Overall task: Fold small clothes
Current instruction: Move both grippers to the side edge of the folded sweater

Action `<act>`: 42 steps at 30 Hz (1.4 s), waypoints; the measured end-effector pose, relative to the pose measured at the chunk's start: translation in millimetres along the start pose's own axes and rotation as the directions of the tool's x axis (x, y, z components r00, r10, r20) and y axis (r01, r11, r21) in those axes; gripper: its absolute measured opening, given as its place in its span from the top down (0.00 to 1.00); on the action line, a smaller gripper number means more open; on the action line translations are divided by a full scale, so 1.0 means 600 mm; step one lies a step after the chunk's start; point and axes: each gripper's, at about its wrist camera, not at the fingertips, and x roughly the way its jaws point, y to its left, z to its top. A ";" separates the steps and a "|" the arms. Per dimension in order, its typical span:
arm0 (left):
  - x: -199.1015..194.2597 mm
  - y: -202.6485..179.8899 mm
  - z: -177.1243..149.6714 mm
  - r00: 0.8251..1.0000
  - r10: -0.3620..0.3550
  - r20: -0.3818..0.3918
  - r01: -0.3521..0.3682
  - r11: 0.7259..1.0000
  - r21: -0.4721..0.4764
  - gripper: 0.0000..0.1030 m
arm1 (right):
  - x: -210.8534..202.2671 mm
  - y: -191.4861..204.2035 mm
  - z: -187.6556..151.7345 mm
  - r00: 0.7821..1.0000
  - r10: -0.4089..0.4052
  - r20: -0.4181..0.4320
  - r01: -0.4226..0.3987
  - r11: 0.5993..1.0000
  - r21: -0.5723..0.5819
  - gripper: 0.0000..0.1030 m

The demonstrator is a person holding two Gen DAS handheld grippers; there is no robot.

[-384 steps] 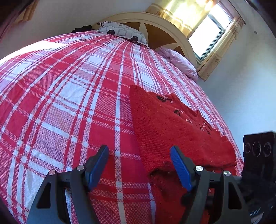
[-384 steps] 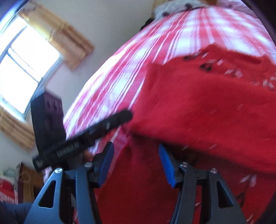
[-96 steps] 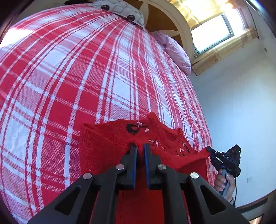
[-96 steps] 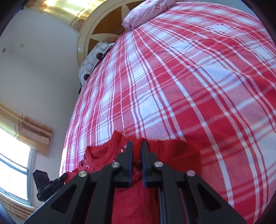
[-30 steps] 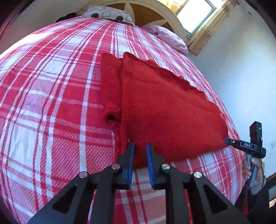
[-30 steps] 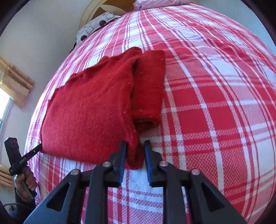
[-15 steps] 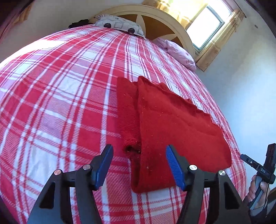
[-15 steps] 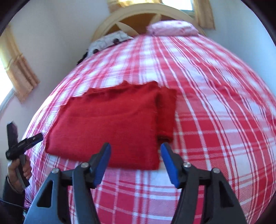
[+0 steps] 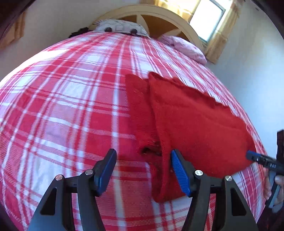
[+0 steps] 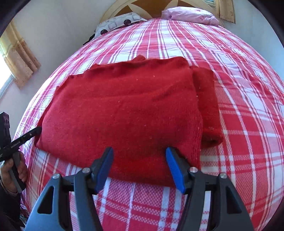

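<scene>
on the checked bed (image 10: 248, 124) your red sweater (image 10: 124, 110) lies folded flat, a sleeve apparently tucked beside it, while your left gripper (image 9: 143, 170) and right gripper (image 10: 139, 168) hover at its near edge, jaws parted and empty, likely freed for another fold.

The folded sweater (image 10: 124, 113) lies on the bed (image 10: 248, 142), near its foot edge. A sleeve (image 10: 207, 104) sticks out from under the folded part on one side, and it also rests on the bed. Behind the sweater, at the head of the bed, two pillows (image 10: 190, 15) lie side by side before the headboard (image 9: 159, 19). The right tongs (image 10: 140, 168) stand before the near edge of the sweater. The left tongs (image 9: 143, 170) stand before the sleeve end and the near corner of the sweater.
</scene>
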 end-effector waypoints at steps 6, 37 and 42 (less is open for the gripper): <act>-0.015 0.070 -0.003 0.995 -0.080 0.056 0.089 0.978 -0.189 0.37 | -0.023 0.022 -0.014 0.999 -0.043 0.015 0.043 0.999 -0.032 0.37; -0.021 0.073 -0.007 0.990 0.144 0.010 -0.143 0.988 -0.056 0.09 | 0.068 0.422 -0.099 0.981 -0.105 0.164 0.189 0.718 -0.670 0.33; -0.021 0.077 -0.003 0.993 0.120 0.010 -0.119 0.991 -0.064 0.08 | 0.086 0.435 -0.105 0.968 -0.146 0.206 0.249 0.682 -0.688 0.33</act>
